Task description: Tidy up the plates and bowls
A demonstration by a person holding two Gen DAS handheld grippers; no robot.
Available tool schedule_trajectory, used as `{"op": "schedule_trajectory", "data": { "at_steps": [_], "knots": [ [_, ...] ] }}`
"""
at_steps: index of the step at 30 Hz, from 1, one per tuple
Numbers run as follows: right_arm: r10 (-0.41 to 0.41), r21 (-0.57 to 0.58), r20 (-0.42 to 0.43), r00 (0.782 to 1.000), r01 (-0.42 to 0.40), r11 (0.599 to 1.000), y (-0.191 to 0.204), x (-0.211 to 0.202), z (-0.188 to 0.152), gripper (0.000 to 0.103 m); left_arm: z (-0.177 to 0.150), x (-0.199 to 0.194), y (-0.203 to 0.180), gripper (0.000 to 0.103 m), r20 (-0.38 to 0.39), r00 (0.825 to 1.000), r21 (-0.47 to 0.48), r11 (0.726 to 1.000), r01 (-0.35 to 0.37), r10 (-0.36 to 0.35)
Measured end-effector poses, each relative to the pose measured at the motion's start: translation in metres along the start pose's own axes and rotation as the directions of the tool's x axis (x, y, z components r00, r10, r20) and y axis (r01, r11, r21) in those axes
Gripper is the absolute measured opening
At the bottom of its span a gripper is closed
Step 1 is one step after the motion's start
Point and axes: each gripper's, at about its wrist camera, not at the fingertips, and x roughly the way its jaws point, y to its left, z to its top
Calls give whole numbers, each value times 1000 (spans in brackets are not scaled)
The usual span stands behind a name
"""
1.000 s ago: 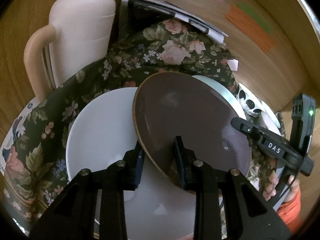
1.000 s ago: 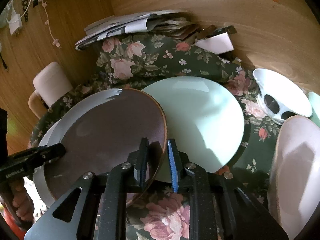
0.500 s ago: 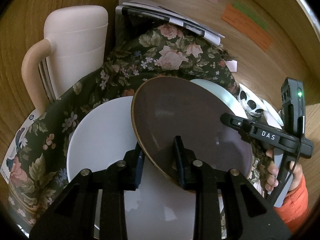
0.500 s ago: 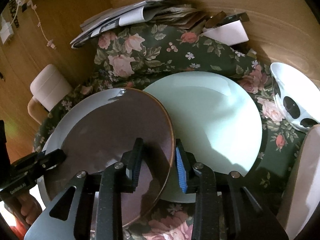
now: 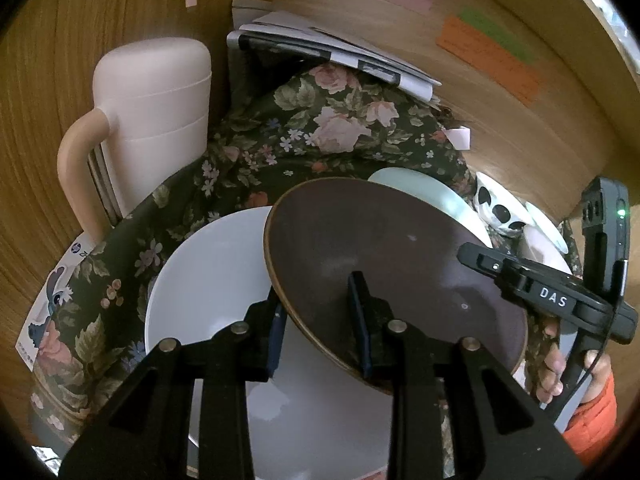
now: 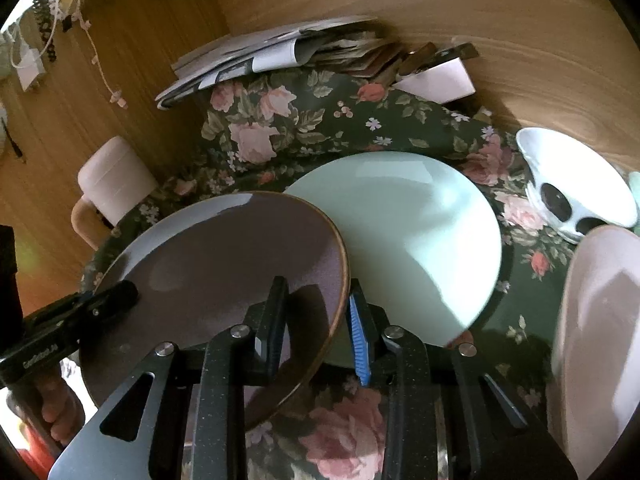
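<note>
A brown plate (image 5: 380, 264) (image 6: 224, 264) hangs tilted over a white plate (image 5: 208, 280) on the floral cloth (image 5: 320, 128). My left gripper (image 5: 318, 312) is shut on the brown plate's near rim, one finger on top and one beneath. From the other side my right gripper (image 6: 316, 316) straddles the same plate's rim. Its jaws are closing, but a gap still shows at the pads. A mint plate (image 6: 408, 232) lies flat behind the brown one. At the right are a white bowl with black spots (image 6: 572, 184) and a pale pink plate (image 6: 596, 320).
A pink jug with a handle (image 5: 156, 108) stands at the left against the wooden wall. A stack of papers (image 5: 332, 52) lies at the back of the cloth. Coloured notes are stuck on the wall. A hand in an orange sleeve (image 5: 592, 392) holds the right gripper.
The right gripper's jaws, shut on the brown plate's rim a second ago, have parted and now stand off it. The left gripper keeps its hold on the plate.
</note>
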Motion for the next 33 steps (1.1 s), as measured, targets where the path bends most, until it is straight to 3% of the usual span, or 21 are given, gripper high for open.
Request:
{"op": "schedule_trajectory", "data": {
  "at_steps": [33],
  "knots": [
    [-92,78,167,982,80,994,-4,-110,-60,25,-29,-58,-67,31,31,994,129,987,101,-106]
  ]
}}
